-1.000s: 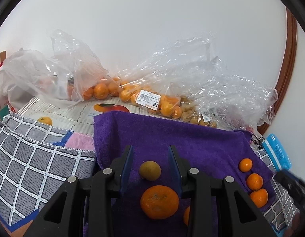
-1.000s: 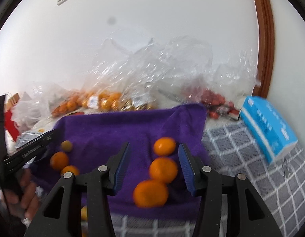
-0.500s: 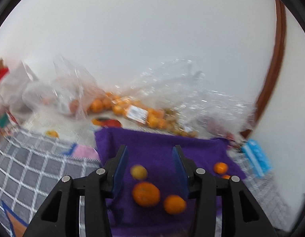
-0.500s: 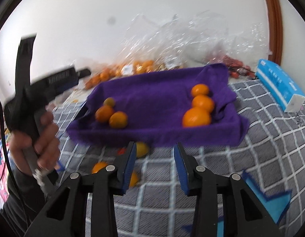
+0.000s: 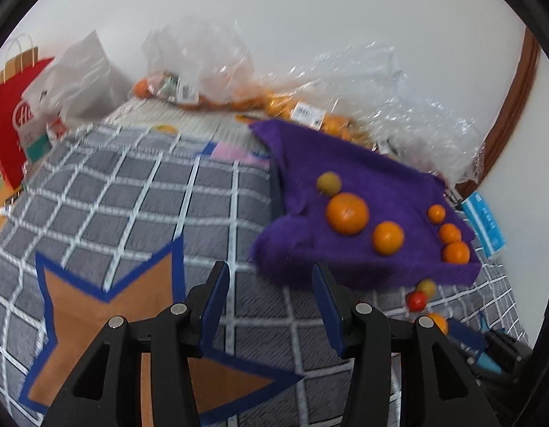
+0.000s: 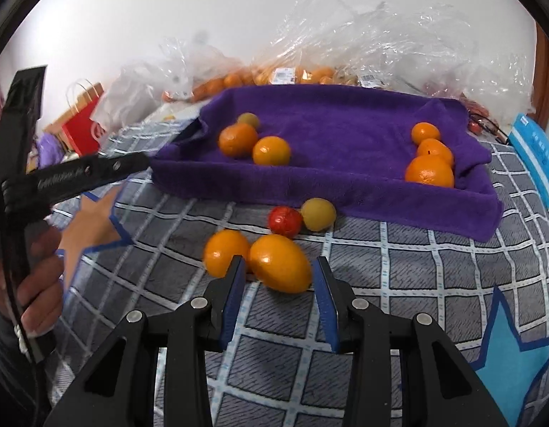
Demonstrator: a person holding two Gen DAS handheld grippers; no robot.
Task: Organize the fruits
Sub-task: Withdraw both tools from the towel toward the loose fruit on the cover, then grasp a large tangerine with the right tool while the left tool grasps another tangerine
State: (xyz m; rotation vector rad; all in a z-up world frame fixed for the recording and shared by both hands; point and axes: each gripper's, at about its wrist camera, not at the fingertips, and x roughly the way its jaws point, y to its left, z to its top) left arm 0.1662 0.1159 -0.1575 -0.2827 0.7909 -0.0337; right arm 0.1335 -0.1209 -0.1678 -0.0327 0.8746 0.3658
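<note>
Just ahead of the right gripper point(image 6: 278, 297), an oval orange fruit point(image 6: 279, 262) lies between its partly open jaws, not pinched. This gripper has come down from over the purple towel point(image 6: 331, 121) to the loose fruit on the checked quilt point(image 6: 399, 249) (four remain). Off left, the left gripper point(image 5: 269, 306) has pulled back, its empty jaws opening.

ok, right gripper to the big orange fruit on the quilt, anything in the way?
Nothing visible. The oval orange fruit lies just ahead of the right gripper, in line with its parted jaws. A second orange fruit sits against its left side, beside the left jaw.
</note>
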